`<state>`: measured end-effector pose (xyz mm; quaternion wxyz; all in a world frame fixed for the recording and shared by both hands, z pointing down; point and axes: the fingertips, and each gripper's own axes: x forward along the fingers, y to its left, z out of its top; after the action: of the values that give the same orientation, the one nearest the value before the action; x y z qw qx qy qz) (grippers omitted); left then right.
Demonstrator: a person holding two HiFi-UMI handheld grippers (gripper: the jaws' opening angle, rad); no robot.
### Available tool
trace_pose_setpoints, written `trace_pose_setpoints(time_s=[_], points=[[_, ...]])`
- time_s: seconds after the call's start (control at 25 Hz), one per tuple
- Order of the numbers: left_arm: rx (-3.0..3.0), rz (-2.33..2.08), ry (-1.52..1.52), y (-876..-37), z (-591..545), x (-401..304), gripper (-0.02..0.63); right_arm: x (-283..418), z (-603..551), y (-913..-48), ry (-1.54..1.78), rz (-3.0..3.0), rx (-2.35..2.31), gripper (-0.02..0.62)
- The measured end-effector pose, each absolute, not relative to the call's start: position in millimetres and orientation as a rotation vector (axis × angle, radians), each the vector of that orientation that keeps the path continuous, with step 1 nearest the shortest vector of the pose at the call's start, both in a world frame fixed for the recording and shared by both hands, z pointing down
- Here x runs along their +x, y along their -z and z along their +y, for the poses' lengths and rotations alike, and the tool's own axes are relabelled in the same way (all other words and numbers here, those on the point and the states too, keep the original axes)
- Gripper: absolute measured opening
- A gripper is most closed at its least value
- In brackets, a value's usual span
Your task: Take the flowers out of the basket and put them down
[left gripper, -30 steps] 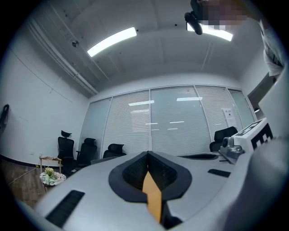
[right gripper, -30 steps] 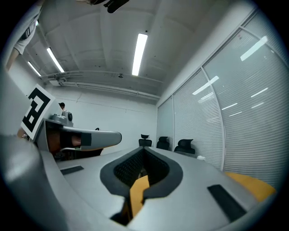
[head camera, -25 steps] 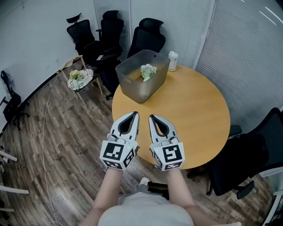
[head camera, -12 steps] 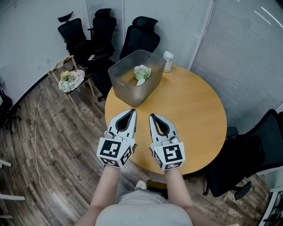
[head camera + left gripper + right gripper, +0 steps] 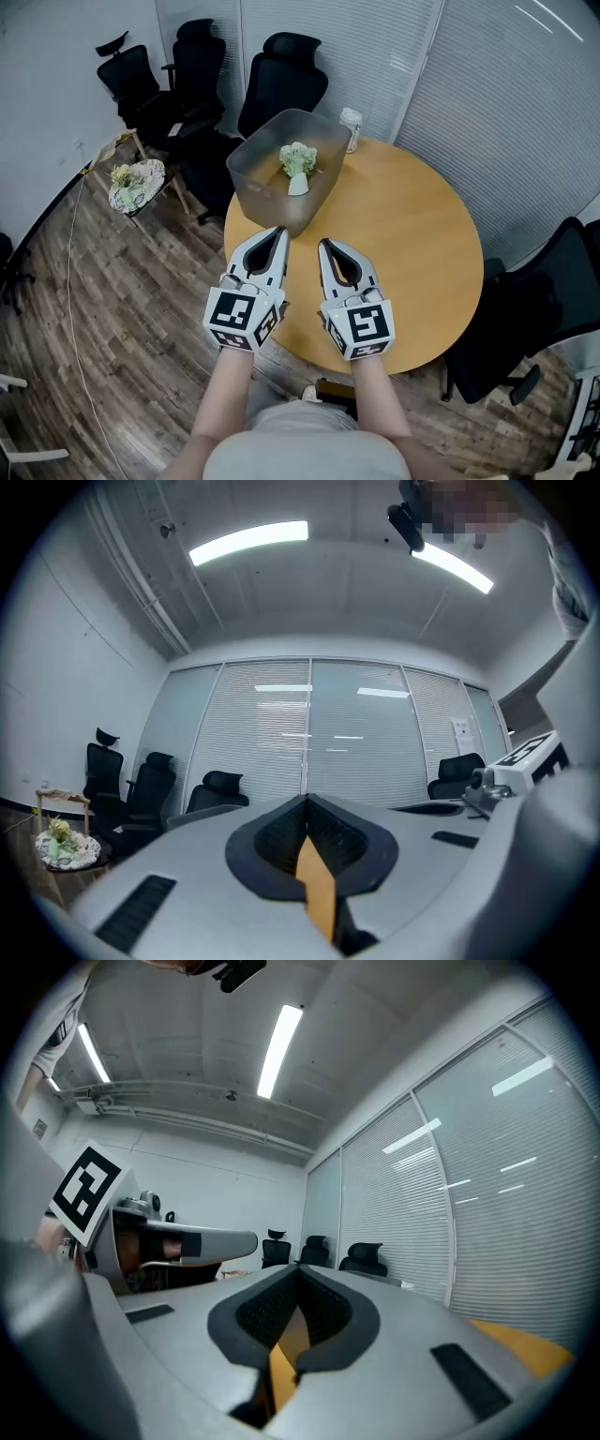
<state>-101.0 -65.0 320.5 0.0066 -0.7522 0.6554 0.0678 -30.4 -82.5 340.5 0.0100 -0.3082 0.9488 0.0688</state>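
A grey see-through basket (image 5: 265, 193) stands at the far left of the round wooden table (image 5: 405, 236). Inside it lies a small bunch of pale green and white flowers (image 5: 297, 158). My left gripper (image 5: 279, 231) and right gripper (image 5: 325, 244) are held side by side over the table's near edge, just short of the basket. Both are shut with nothing in them. In the left gripper view the jaws (image 5: 306, 800) meet at a closed point, and the right gripper view shows the same (image 5: 298, 1268).
A white jar (image 5: 351, 128) stands on the table behind the basket. Black office chairs (image 5: 281, 80) crowd the back left, and another chair (image 5: 530, 323) sits at the right. A small side table with flowers (image 5: 134, 185) stands on the wood floor at the left.
The head view has shifted, so the basket and table sit a little further left and nearer. Both grippers stay side by side and shut.
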Motion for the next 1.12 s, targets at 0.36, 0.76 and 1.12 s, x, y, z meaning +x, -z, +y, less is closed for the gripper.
trace_pose_setpoints(time_s=[0.36,0.76,1.12], points=[[-2.46,1.916,-0.176,-310,-81,-163,0.005,-91,-95,-334,-0.193,2.898,-1.125,0.023],[-2.62,1.752,-0.116,-312,-99,-210,0.005,-138,-95,-340,-0.194,2.848,-1.322,0.023],[-2.719,1.692,-0.071,-321,-137,-213,0.005,-112,-125,-333,-0.255,2.818,-1.485,0.023]])
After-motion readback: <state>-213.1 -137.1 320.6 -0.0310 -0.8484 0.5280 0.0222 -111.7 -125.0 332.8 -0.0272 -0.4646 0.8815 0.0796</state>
